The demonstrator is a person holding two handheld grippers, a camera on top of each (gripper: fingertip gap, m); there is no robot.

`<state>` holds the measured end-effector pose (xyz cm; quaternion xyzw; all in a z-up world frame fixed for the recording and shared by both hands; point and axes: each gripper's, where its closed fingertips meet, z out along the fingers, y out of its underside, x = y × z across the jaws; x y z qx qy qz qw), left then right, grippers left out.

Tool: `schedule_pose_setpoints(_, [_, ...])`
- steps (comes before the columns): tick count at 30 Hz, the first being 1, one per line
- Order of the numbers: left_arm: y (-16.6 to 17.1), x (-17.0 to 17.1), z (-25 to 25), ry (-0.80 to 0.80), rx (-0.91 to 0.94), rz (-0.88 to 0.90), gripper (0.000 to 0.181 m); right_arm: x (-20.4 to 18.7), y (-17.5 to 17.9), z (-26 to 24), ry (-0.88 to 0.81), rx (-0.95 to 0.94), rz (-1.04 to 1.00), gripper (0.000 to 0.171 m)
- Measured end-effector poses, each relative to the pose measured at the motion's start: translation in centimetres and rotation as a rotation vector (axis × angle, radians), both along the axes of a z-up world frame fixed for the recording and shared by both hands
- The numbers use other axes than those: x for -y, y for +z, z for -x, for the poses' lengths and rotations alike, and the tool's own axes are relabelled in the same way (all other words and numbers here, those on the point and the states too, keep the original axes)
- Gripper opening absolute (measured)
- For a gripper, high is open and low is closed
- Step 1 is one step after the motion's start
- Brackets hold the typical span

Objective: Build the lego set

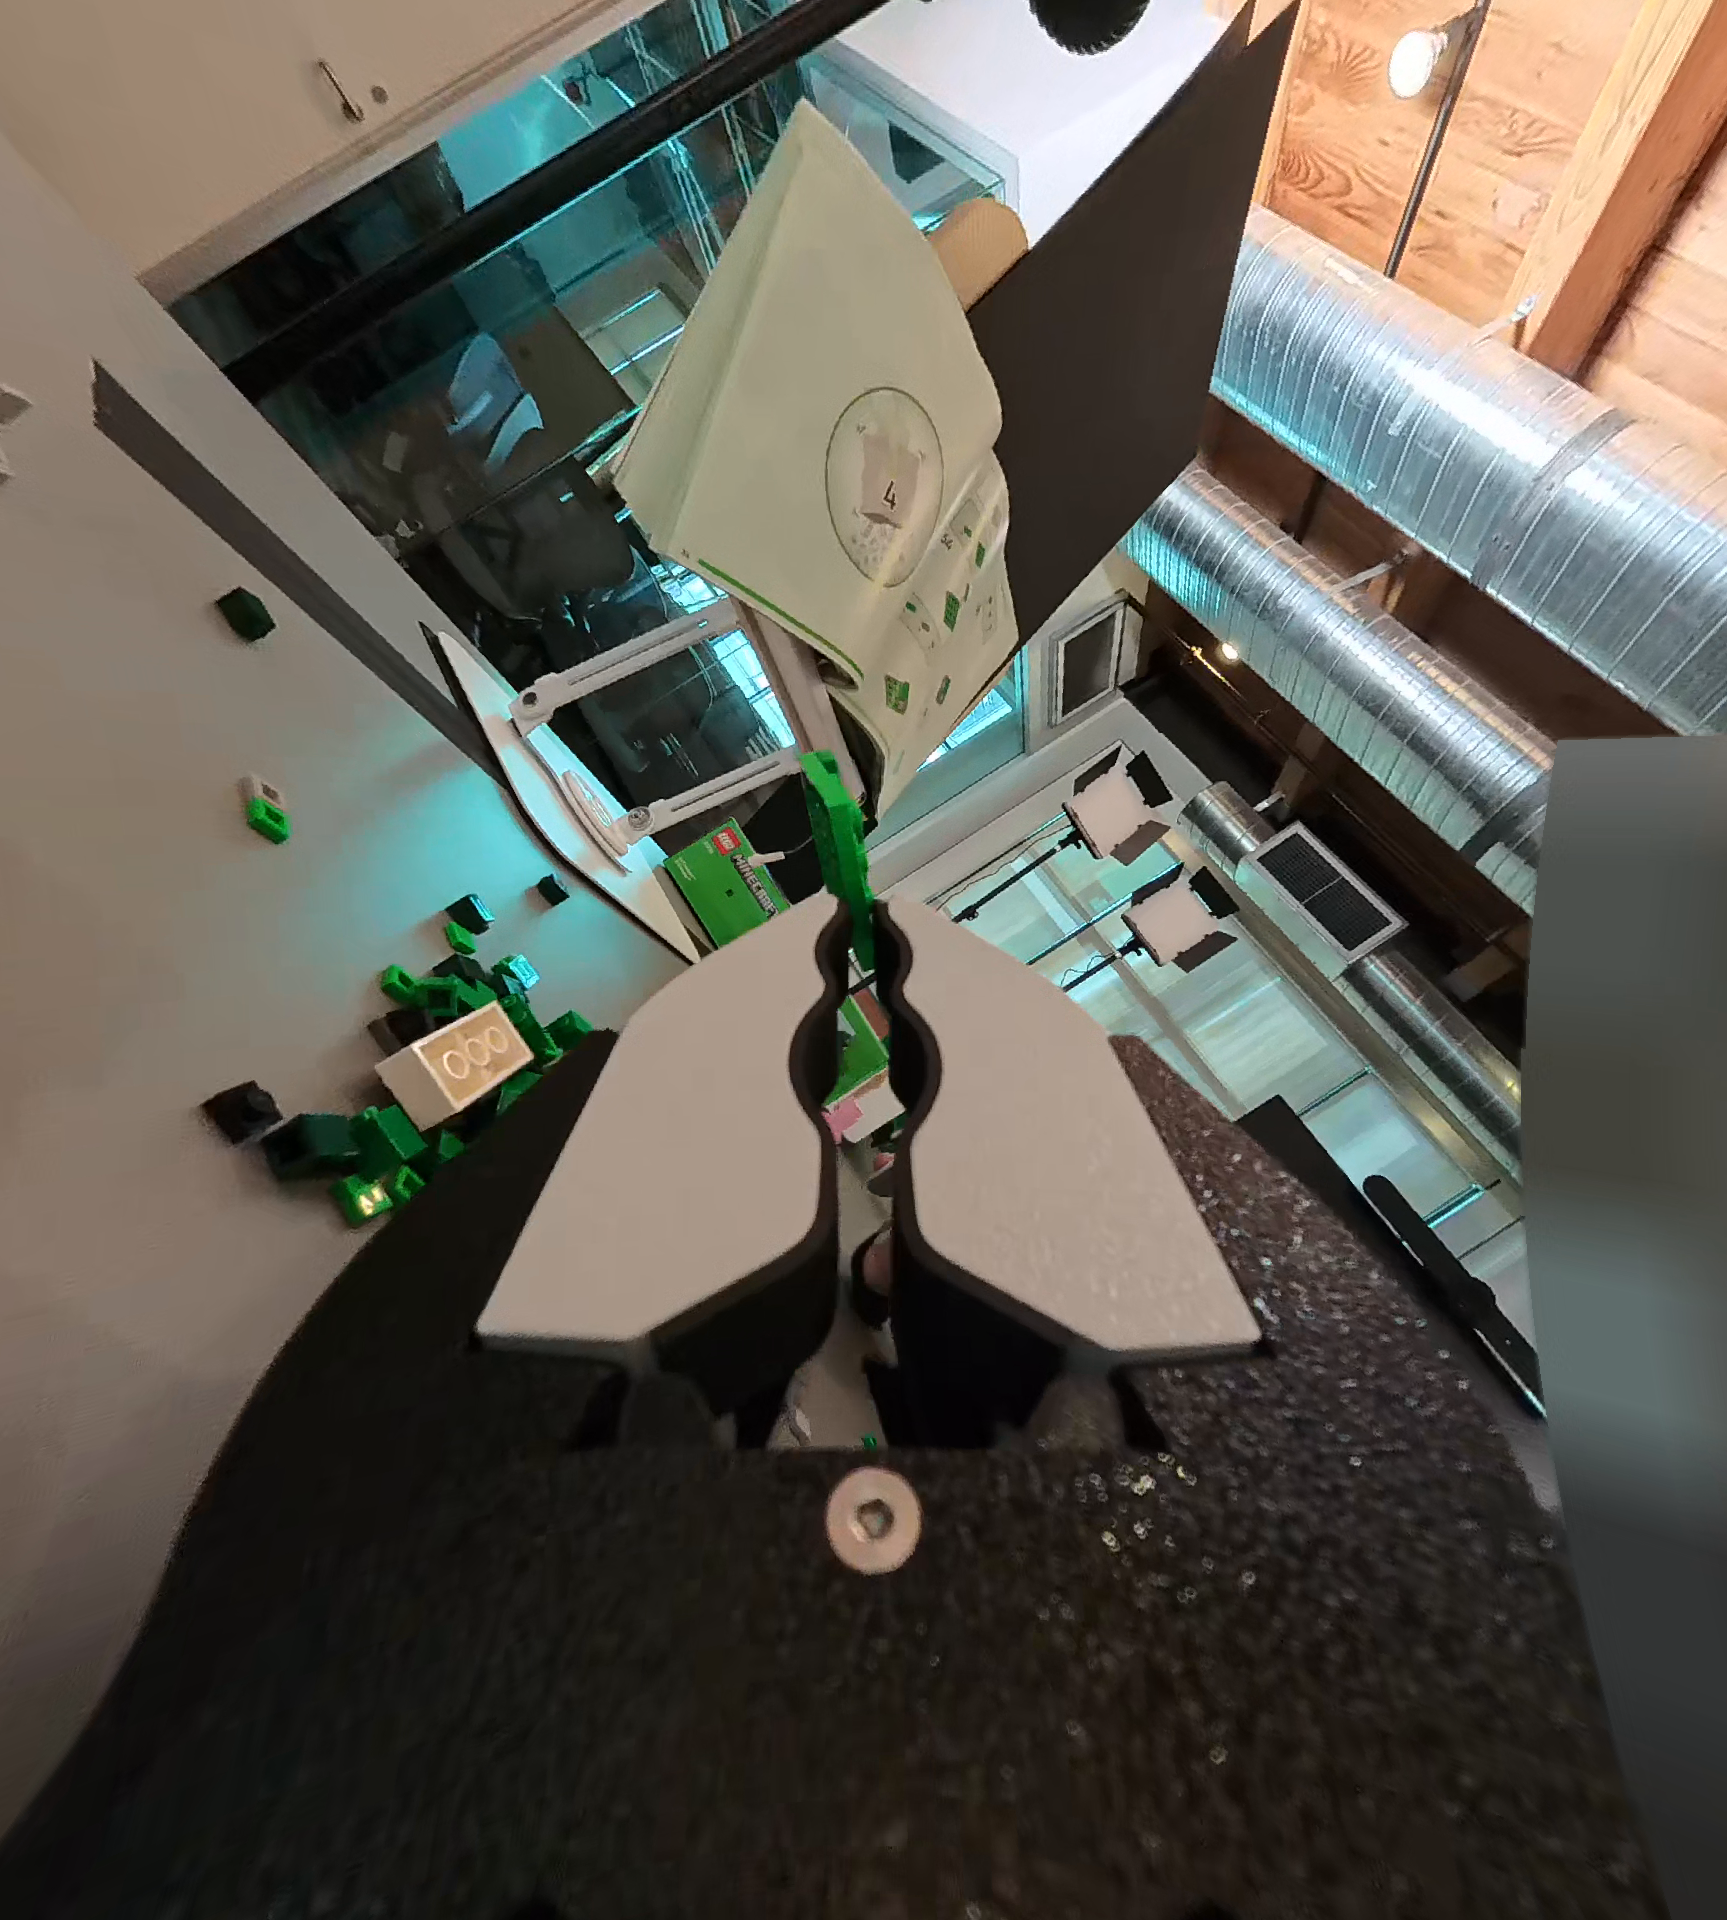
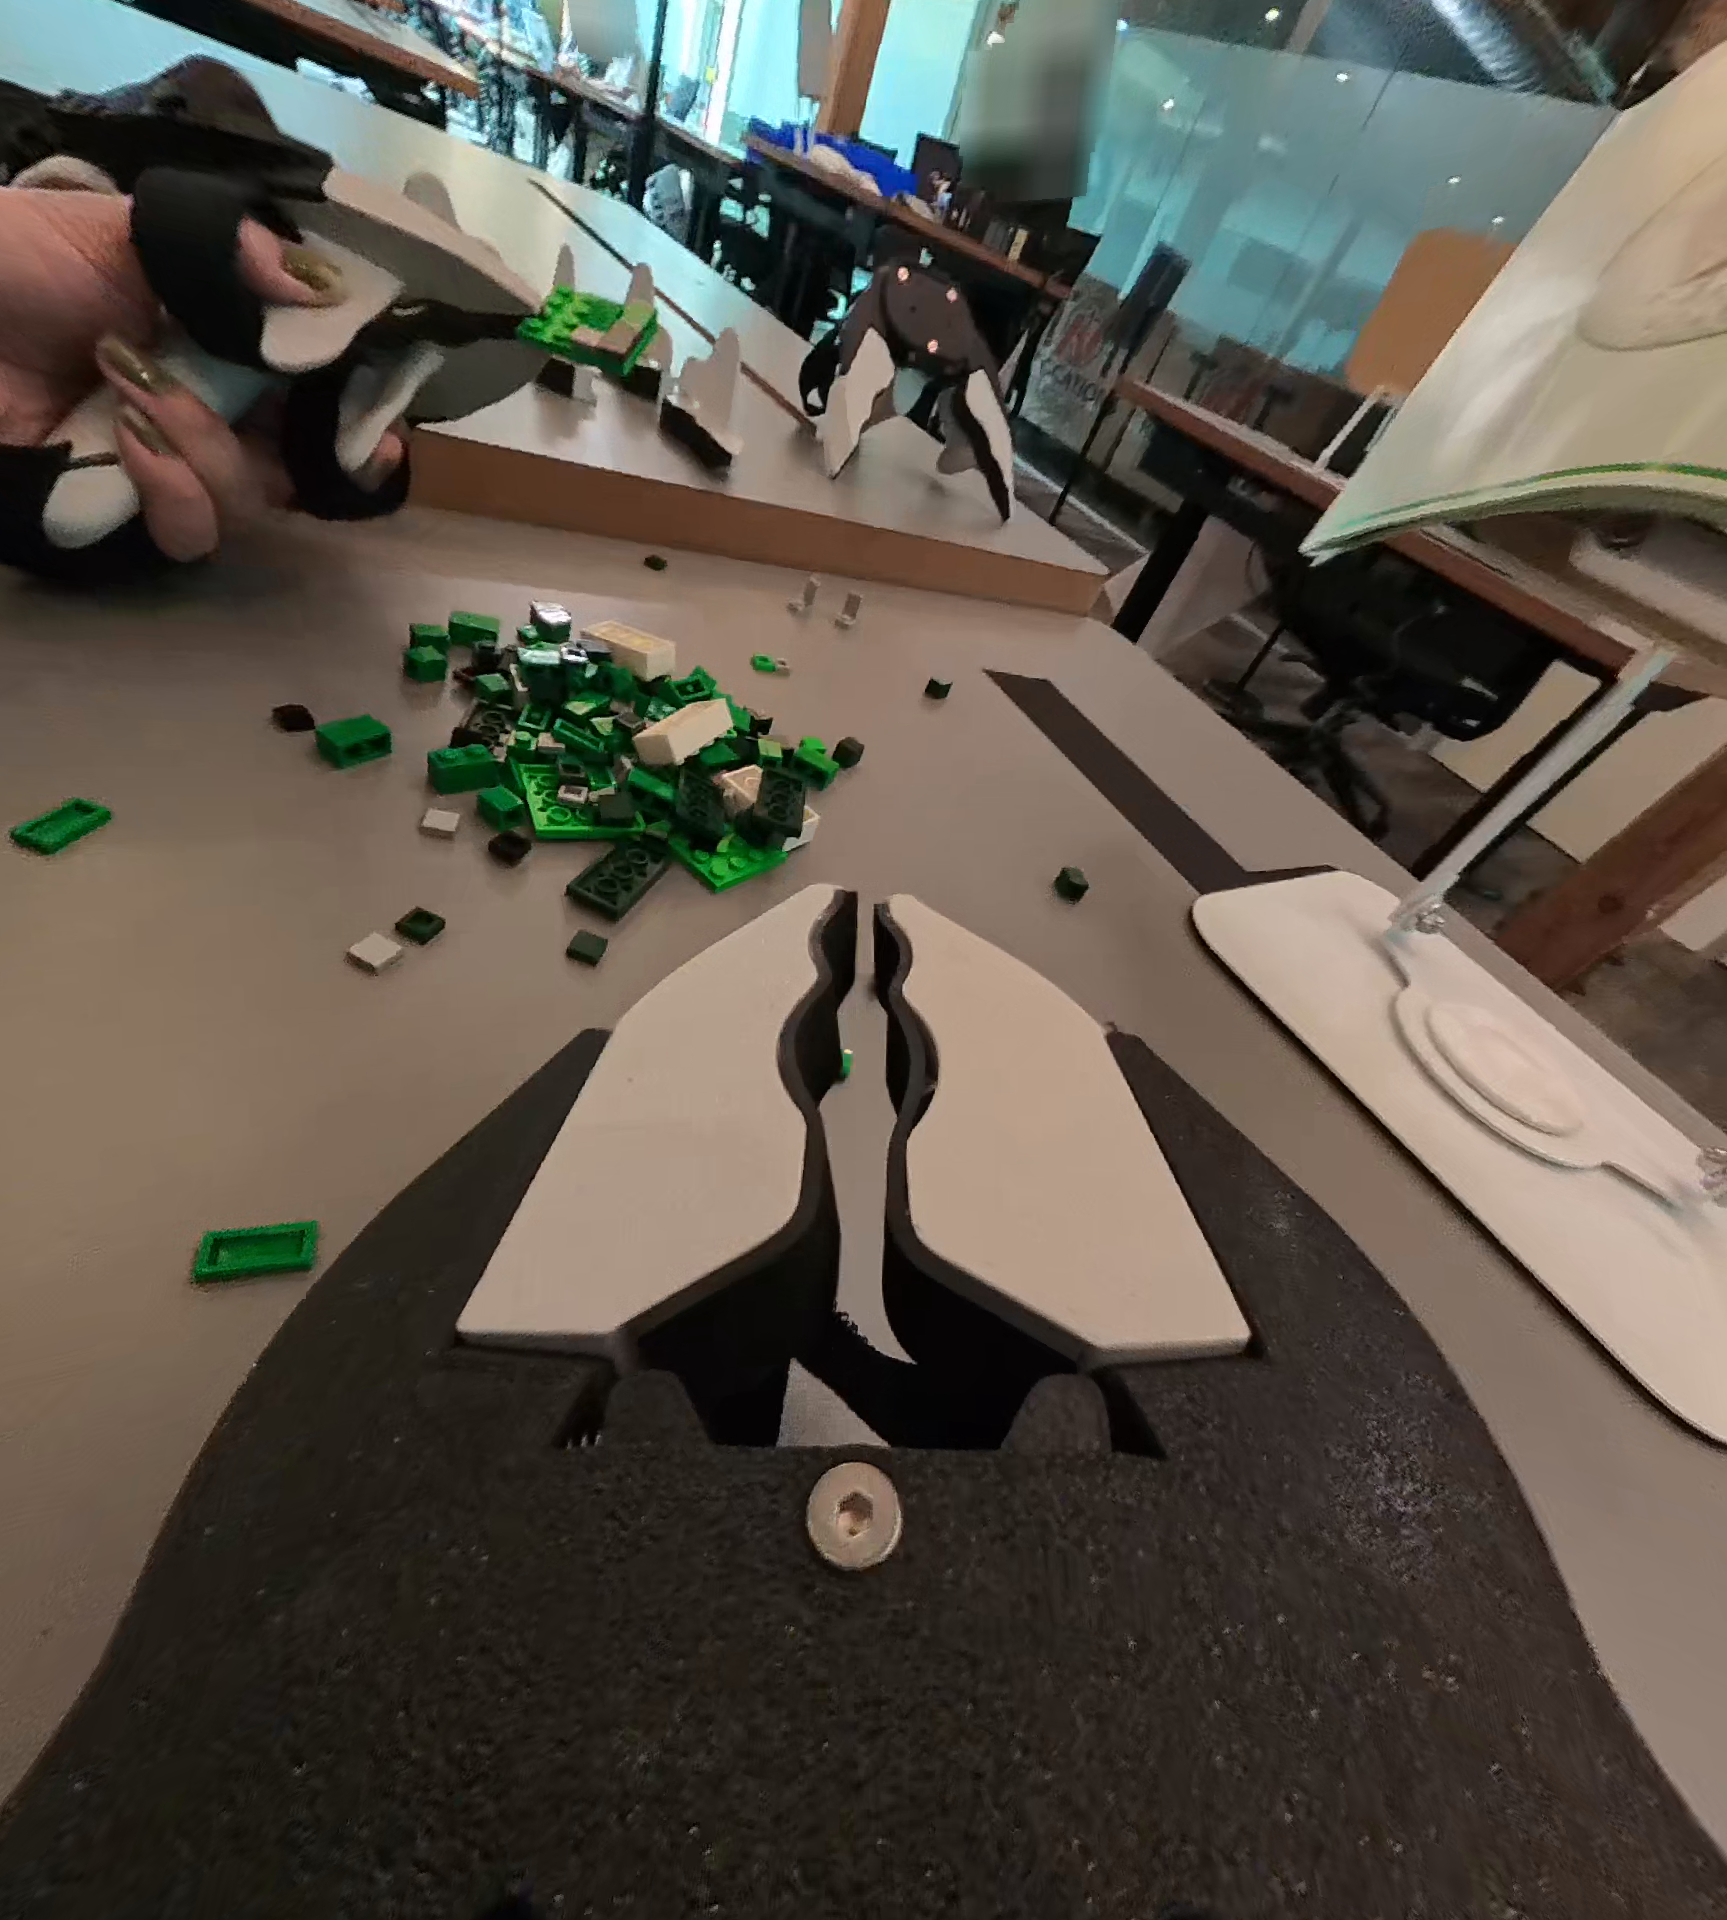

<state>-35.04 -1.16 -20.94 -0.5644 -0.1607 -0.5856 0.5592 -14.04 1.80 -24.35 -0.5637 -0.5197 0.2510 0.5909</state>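
Note:
My left gripper (image 1: 864,920) is shut on a flat green lego plate assembly (image 1: 841,831), seen edge-on past the fingertips. In the right wrist view a hand holds that gripper (image 2: 526,338) above the table at the upper left, with the green assembly (image 2: 594,327) in its tips. A pile of green, black and white lego pieces (image 2: 620,748) lies mid-table; it also shows in the left wrist view (image 1: 443,1049). My right gripper (image 2: 864,906) hovers low just in front of the pile, jaws almost together. A green speck (image 2: 846,1062) shows in the gap; I cannot tell if it is held.
An instruction booklet (image 2: 1617,312) rests on a white stand whose base (image 2: 1461,1091) sits on the table at the right. Loose green tiles (image 2: 254,1250) (image 2: 61,826) lie at the left. A spare gripper (image 2: 906,353) stands on a raised board behind. A lego box (image 1: 729,878) lies farther off. My right fingertips sit around 20 cm from my left ones.

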Motion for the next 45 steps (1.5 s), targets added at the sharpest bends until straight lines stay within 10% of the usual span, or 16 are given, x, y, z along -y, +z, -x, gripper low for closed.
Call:
schedule_pose_setpoints(11, [-0.5,-0.3,-2.3,-0.094,-0.066,0.021,0.003,5.4,-3.8,0.6,0.375,0.515,0.473,0.023])
schedule_pose_setpoints(17, [-0.2,-0.2,-2.1,-0.093,-0.049,0.011,0.003,9.2,-4.8,-0.4,0.499,0.658,0.332,0.025])
schedule_pose_setpoints(31, [1.9,0.5,2.3,0.229,-0.155,-0.119,0.003,7.5,-4.6,5.8,0.307,0.502,0.041,0.015])
schedule_pose_setpoints(45, [1.4,0.3,3.0,0.239,-0.123,-0.149,0.003,5.9,-4.0,11.4,0.450,0.473,0.276,0.007])
